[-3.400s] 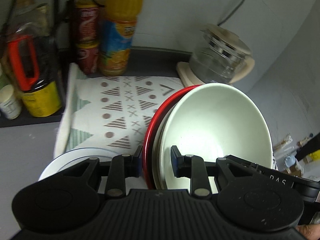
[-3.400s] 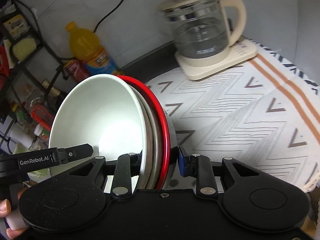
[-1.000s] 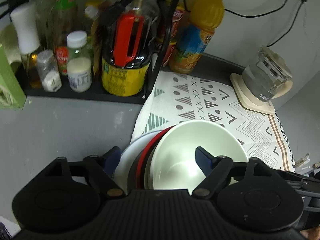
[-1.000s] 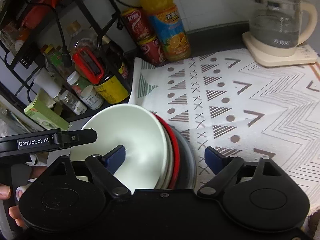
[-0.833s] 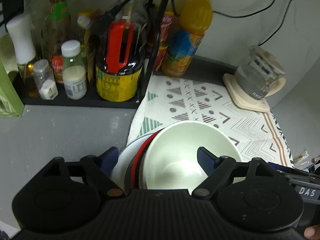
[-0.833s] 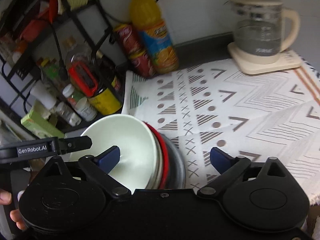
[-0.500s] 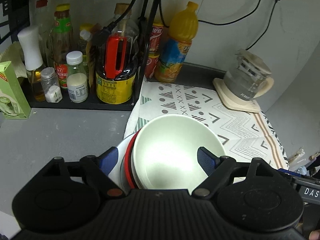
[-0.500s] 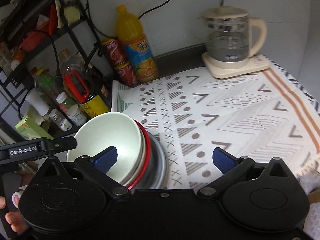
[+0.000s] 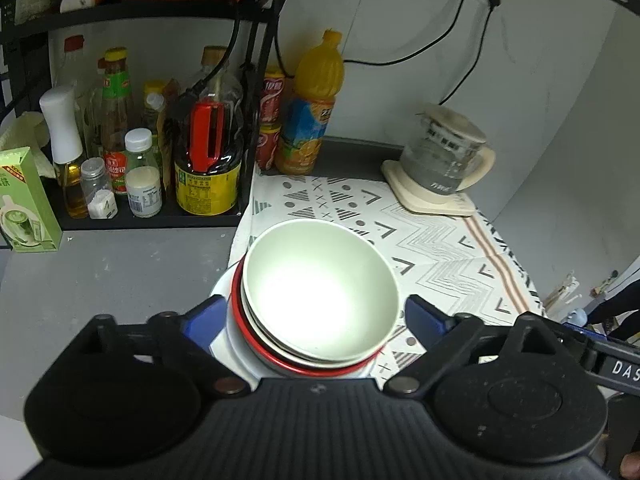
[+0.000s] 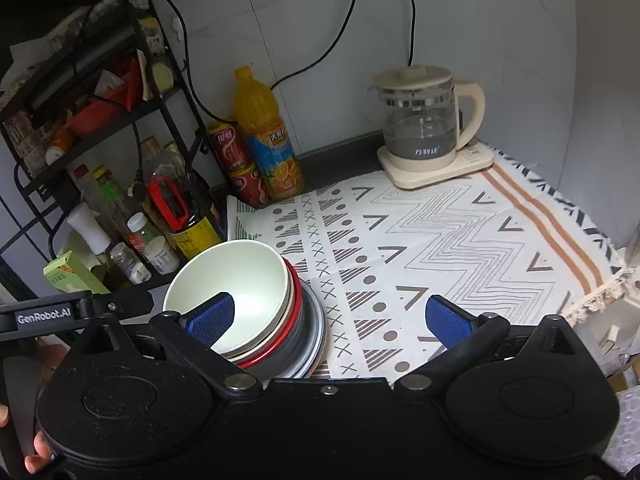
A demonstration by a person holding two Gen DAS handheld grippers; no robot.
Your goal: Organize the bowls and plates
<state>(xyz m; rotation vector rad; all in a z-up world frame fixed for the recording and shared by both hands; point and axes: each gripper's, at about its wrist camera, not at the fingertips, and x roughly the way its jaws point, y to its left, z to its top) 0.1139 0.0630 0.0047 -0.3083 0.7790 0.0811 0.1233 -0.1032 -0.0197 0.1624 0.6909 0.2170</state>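
Spreading wide, the jaws of your left gripper (image 9: 312, 320) and right gripper (image 10: 326, 316) hold nothing. Between them, the pale bowl (image 9: 320, 288) sits nested on a red-rimmed plate (image 9: 256, 344) and white plates (image 10: 316, 320), at the patterned cloth's (image 10: 460, 240) left edge on the tabletop (image 9: 100, 276). Judge the stack rigid, heavy, slippery, breakable; grip opposite rims.
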